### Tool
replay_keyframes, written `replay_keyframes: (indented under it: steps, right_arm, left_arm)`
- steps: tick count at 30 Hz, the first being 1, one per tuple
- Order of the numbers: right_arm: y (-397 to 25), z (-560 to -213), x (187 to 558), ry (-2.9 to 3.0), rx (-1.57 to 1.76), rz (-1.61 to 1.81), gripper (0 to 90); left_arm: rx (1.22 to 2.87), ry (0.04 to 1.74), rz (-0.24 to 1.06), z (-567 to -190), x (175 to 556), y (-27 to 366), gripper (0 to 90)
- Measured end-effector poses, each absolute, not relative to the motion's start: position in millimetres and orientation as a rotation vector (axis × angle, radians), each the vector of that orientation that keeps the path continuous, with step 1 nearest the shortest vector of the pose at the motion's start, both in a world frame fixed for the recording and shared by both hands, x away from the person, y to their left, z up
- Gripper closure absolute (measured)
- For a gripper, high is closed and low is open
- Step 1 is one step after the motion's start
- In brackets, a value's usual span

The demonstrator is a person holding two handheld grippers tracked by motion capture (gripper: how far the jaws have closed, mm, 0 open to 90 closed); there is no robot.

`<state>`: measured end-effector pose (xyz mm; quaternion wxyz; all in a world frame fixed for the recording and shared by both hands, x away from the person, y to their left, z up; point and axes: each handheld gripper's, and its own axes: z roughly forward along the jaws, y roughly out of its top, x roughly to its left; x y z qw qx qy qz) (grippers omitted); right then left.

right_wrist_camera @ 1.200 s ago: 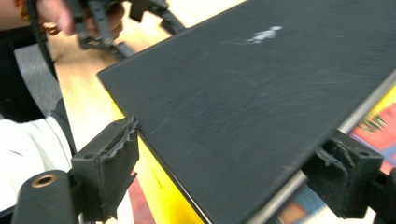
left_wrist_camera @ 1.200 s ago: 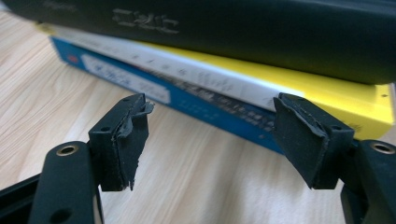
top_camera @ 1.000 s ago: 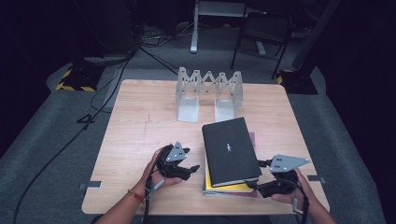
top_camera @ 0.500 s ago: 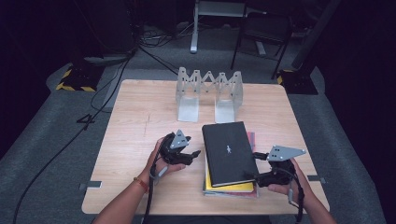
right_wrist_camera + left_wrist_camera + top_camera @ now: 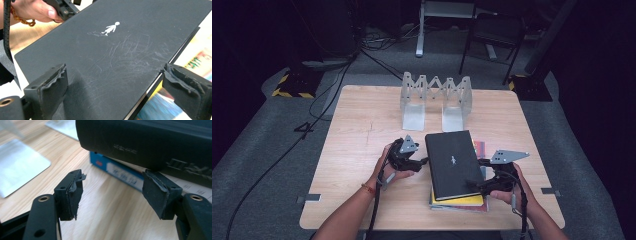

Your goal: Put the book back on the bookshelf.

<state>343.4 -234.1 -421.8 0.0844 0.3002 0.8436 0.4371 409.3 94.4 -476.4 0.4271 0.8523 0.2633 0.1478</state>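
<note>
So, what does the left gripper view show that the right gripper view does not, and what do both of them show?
The left gripper view alone shows the black book's spine with faint lettering, the blue book edge under it and a flat metal base plate of the book stand on the wooden table. The right gripper view alone shows the small white figure on the cover, a colourful book underneath and the person's other hand. Both show the large black hardcover book and wide-open jaws.
</note>
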Motion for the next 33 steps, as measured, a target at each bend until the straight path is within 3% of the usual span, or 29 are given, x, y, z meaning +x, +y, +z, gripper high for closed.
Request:
replay_keyframes:
  steps: [13,15,17,20,29,33]
  right_arm:
    - [-208,-420,349,2.566,0.777,1.288,7.9]
    - [-211,-418,348,2.564,0.77,1.293,14.1]
    - [-216,-416,346,2.57,0.746,1.298,20.9]
    - [-218,-415,345,2.58,0.741,1.294,22.4]
    - [-212,-422,380,2.725,0.915,1.292,4.8]
    - [-207,-424,388,2.761,0.887,1.314,5.7]
  left_arm:
    - [2.136,0.618,0.353,-482,403,108,64.6]
    - [2.128,0.619,0.333,-484,403,108,63.7]
    - [2.124,0.633,0.331,-485,405,108,56.1]
    - [2.125,0.649,0.329,-485,408,108,47.5]
    - [2.115,0.721,0.37,-489,423,105,41.2]
    - [2.117,0.705,0.371,-490,425,103,44.9]
